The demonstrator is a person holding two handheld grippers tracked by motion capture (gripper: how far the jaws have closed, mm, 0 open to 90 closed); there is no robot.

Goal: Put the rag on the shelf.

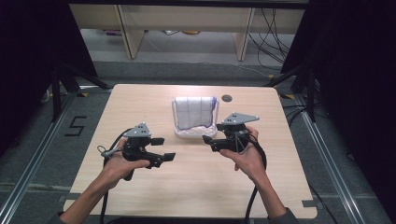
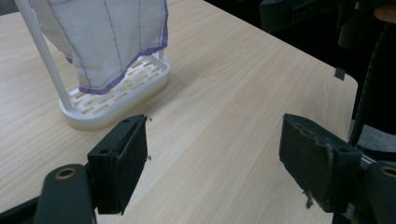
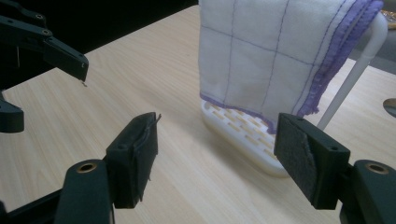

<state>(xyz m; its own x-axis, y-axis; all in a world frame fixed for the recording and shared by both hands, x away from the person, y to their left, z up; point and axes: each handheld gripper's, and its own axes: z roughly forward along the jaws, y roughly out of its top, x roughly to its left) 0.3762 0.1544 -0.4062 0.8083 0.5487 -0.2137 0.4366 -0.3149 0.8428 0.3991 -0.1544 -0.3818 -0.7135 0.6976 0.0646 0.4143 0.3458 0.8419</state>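
Observation:
A white cloth with purple grid lines and a purple hem (image 1: pixel 194 111) hangs over a white rack with a slotted base (image 1: pixel 182 132) at the middle of the table. My left gripper (image 1: pixel 164 148) is held open just left of and nearer than the rack, nothing between its jaws. My right gripper (image 1: pixel 210 143) is open too, close to the rack's front right corner. In the left gripper view the cloth (image 2: pixel 107 42) and rack base (image 2: pixel 116 100) lie ahead to the left of my left gripper (image 2: pixel 217 161). The right gripper view has the cloth (image 3: pixel 266 56) straight beyond my right gripper (image 3: pixel 217 163).
The light wooden table (image 1: pixel 187 186) has a round dark cable hole (image 1: pixel 227 98) behind the rack. Black curtains and stand legs flank the table. Shelving and loose cables (image 1: pixel 273 35) lie beyond its far edge. The left gripper's jaw (image 3: pixel 60 53) reaches into the right gripper view.

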